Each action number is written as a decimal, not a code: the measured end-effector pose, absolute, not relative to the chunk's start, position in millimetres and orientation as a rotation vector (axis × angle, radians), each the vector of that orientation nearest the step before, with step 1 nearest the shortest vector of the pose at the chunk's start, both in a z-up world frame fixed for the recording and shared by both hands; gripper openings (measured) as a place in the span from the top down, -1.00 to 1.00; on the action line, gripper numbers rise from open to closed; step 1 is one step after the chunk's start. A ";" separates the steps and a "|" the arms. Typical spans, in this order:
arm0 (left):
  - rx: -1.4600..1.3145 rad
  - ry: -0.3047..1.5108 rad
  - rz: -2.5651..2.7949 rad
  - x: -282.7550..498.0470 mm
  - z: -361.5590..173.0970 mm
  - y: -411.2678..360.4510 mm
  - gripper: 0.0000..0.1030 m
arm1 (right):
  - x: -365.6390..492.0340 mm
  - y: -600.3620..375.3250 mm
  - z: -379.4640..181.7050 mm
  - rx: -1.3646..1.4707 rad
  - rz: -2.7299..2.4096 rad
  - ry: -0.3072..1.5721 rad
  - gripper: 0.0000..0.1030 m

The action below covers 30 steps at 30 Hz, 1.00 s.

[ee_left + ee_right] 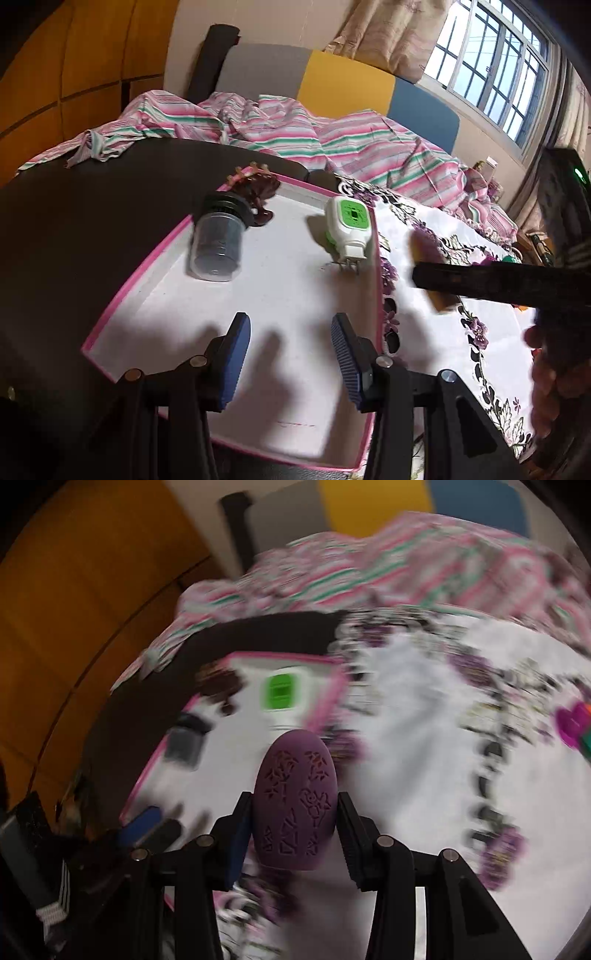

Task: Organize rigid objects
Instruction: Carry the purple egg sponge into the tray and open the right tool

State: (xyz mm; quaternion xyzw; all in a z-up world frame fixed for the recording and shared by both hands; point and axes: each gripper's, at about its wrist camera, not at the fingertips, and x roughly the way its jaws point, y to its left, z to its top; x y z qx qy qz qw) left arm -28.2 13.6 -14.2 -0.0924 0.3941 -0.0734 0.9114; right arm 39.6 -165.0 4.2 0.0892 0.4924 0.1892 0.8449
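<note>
A shallow white tray with a pink rim [147, 266] holds a clear jar with a black lid [218, 240], a brown hair claw [258, 192] and a white-and-green plug-in device [349, 229]. My left gripper [290, 350] is open and empty above the tray's near part. My right gripper [293, 834] is shut on a purple oval object with carved patterns [295, 805], held above the floral cloth near the tray's right rim [325, 698]. In the left wrist view the right gripper's finger [498, 282] crosses at the right, with the purple object [424, 243] blurred behind it.
The tray lies on a dark table [74, 221] next to a white floral tablecloth [443, 332]. A bed with striped bedding [295, 129] is behind. Pink and green items [574, 727] lie on the cloth at the far right. The right wrist view is motion-blurred.
</note>
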 end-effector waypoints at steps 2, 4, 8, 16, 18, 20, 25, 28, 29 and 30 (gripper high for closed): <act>-0.201 0.802 -0.145 -31.8 -12.3 20.5 0.11 | 47.9 -142.2 0.6 0.192 0.431 1.051 0.14; -0.196 0.797 -0.130 -33.5 -10.8 26.2 0.11 | 57.3 -121.0 -0.6 0.178 0.447 1.048 0.13; -0.200 0.793 -0.112 -34.1 -10.9 37.9 0.11 | 84.0 -80.4 -9.6 0.104 0.429 1.055 0.13; -0.221 0.809 -0.071 -30.6 -15.0 55.8 0.11 | 124.6 -56.2 -26.4 0.039 0.320 1.057 0.12; -0.226 0.810 -0.073 -30.0 -16.5 58.1 0.11 | 129.1 -55.1 -28.4 0.021 0.294 1.048 0.11; -0.215 0.813 -0.071 -29.4 -17.0 57.1 0.11 | 129.2 -59.8 -27.3 0.043 0.310 1.053 -0.01; -0.203 0.802 -0.087 -30.0 -14.3 51.2 0.11 | 98.7 -83.7 -4.6 0.073 0.367 0.996 -0.37; -0.203 0.801 -0.096 -32.1 -14.2 44.4 0.11 | 76.0 -98.8 1.1 0.055 0.364 0.981 -0.39; -0.201 0.804 -0.100 -32.6 -14.7 41.8 0.11 | 70.0 -105.4 -0.2 0.047 0.349 0.991 -0.39; -0.201 0.808 -0.108 -33.8 -15.6 38.6 0.11 | 65.7 -110.4 -1.3 0.049 0.334 0.999 -0.39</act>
